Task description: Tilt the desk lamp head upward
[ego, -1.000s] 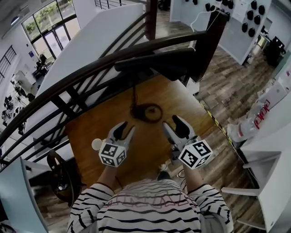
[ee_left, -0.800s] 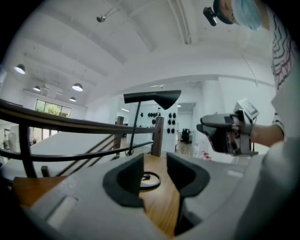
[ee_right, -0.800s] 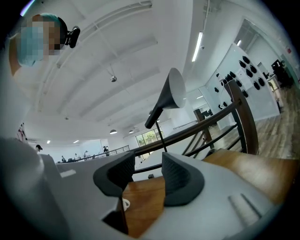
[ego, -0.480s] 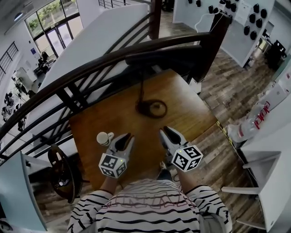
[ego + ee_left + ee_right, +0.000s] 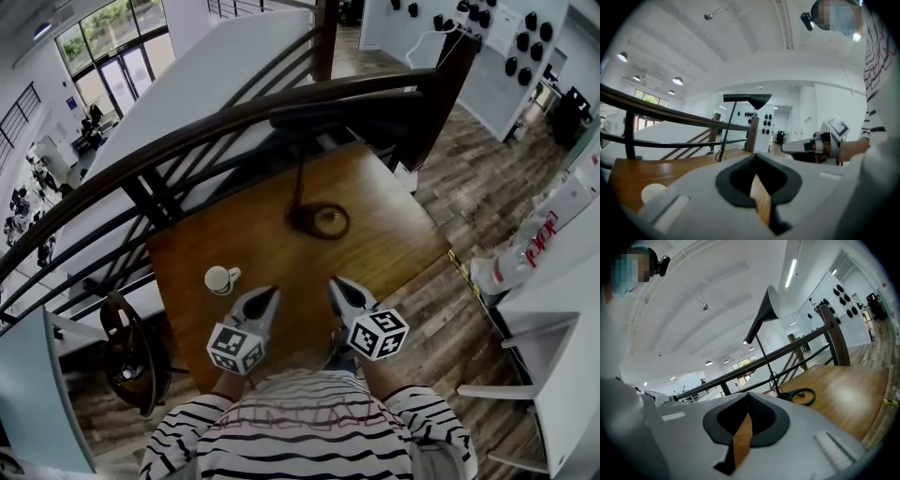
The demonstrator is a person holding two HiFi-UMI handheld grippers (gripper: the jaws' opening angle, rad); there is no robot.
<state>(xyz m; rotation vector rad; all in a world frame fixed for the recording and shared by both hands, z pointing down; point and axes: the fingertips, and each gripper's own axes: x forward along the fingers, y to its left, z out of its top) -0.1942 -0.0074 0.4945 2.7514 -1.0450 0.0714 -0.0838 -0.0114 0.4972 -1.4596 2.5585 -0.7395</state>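
Just left of the left gripper's tips, on the wooden table (image 5: 394, 234): a pale cup (image 5: 220, 278), apart from the jaws.

Left gripper (image 5: 262, 300) held low over the near edge of the table, pointing away from the person. Jaws just been closing, now pressed together with nothing caught between them, only a sliver of table wood showing through the slit.

Straight ahead of both grippers and well beyond their tips: the desk lamp (image 5: 769, 304). At its foot on the table, a coiled dark cable (image 5: 330, 221). Rising from there, a thin pole (image 5: 300, 183), with the lamp head (image 5: 747, 99) at the top, high above jaw level and untouched. Behind the lamp, a dark railing (image 5: 187, 141) running across the far side of the table.

Right gripper (image 5: 339, 289) beside the left one, near it but not touching, likewise low over the near edge and aimed toward the lamp. Jaws just been closing here too, tips meeting, empty. Lamp head up and ahead from this side, well apart from the jaws.

Further right of the right gripper, past the table edge: plank floor (image 5: 469, 187).
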